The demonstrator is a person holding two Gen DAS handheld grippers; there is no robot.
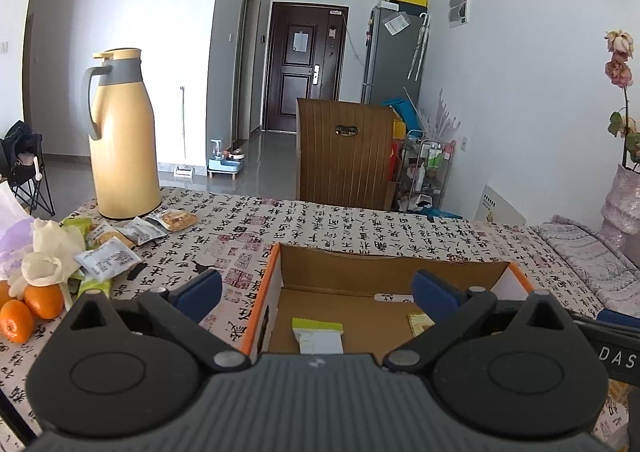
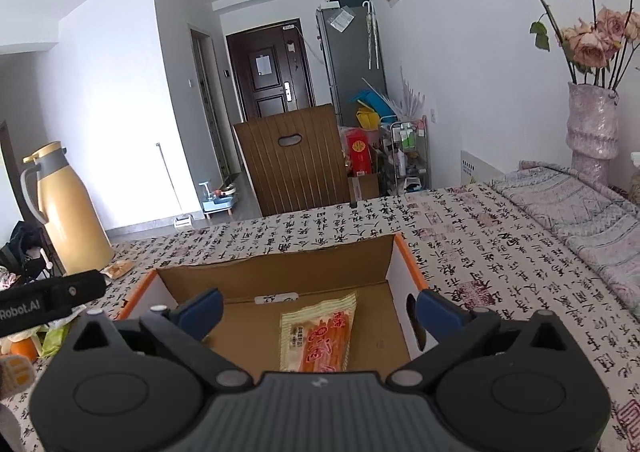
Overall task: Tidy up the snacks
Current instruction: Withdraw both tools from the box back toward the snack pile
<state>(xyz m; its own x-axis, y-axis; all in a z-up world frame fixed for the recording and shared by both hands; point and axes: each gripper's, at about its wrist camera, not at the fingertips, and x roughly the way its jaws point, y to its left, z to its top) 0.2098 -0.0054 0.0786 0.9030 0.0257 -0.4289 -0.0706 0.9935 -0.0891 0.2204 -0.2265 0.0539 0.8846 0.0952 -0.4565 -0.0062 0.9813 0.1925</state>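
Here both grippers point(image 1: 318, 292) point(image 2: 318, 310) above box point(image 2: 276, 272), fingers spread.

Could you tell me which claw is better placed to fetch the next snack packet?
Left: the loose packets lie on the left claw's side by the flask; the right claw, also open, faces only the box.

Open-topped box point(image 2: 276, 276), thermos point(image 1: 120, 140) far left

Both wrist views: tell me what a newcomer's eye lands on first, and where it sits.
The open cardboard box with orange edges sits mid-table under both tongs, an orange snack packet lying flat on its floor. The tall yellow thermos stands at the table's far left corner, loose snack packets beside it. Dried pink roses in a vase rise at far right.
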